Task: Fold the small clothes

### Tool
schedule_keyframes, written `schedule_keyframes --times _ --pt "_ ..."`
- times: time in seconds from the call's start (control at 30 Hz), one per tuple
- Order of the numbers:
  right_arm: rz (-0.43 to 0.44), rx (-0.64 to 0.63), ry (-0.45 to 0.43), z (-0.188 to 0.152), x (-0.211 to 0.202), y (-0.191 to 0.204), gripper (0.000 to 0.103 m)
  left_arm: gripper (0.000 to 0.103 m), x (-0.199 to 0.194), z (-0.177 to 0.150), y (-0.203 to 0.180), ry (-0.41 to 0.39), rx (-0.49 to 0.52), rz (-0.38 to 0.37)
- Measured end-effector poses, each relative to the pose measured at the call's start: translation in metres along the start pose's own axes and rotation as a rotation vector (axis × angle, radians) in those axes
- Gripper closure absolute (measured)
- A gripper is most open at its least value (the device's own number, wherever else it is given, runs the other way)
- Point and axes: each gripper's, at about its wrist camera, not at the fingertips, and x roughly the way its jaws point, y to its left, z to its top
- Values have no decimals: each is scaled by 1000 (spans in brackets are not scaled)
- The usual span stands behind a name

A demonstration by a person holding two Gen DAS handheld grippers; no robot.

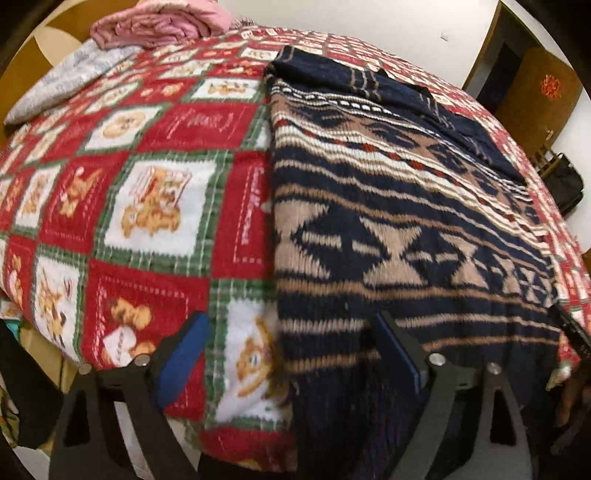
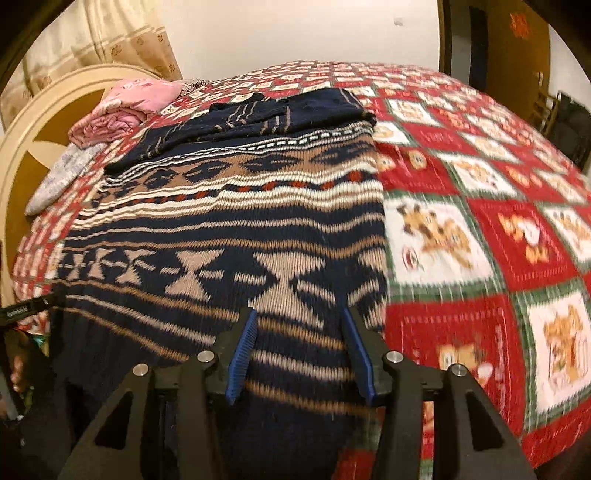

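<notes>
A knitted sweater point(image 1: 399, 206) in navy, tan and white bands lies flat on the bed, its sleeves folded across the far end. Its hem hangs over the near edge. It also shows in the right wrist view point(image 2: 236, 236). My left gripper point(image 1: 291, 332) is open at the near edge, over the sweater's left side, with one finger over the blanket. My right gripper point(image 2: 299, 325) is open just above the sweater's hem near its right side. Neither holds anything.
A red, green and white teddy-bear blanket point(image 1: 147, 192) covers the bed and shows in the right wrist view point(image 2: 480, 221). Folded pink cloth point(image 1: 162, 26) and a grey pillow point(image 1: 70, 81) lie at the far left by the headboard point(image 2: 48, 125). A door point(image 1: 535, 96) stands at right.
</notes>
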Motion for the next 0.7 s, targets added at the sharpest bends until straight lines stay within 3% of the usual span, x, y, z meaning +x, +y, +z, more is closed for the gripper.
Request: schedule_keyframes --times 0.2,0.3,0.5,0.7 --pt "-2 29 36 -10 -11 -8 54 27 -8 -10 5 49 -22 -72" --pt "-14 24 56 -21 -14 -11 54 29 -8 -17 3 77 -17 -89" --pt "-30 19 90 -41 -20 -16 54 29 -11 -34 -8 84 24 -73" --pt "-34 -3 109 -55 -23 -11 54 29 -10 -46 -24 57 101 -7"
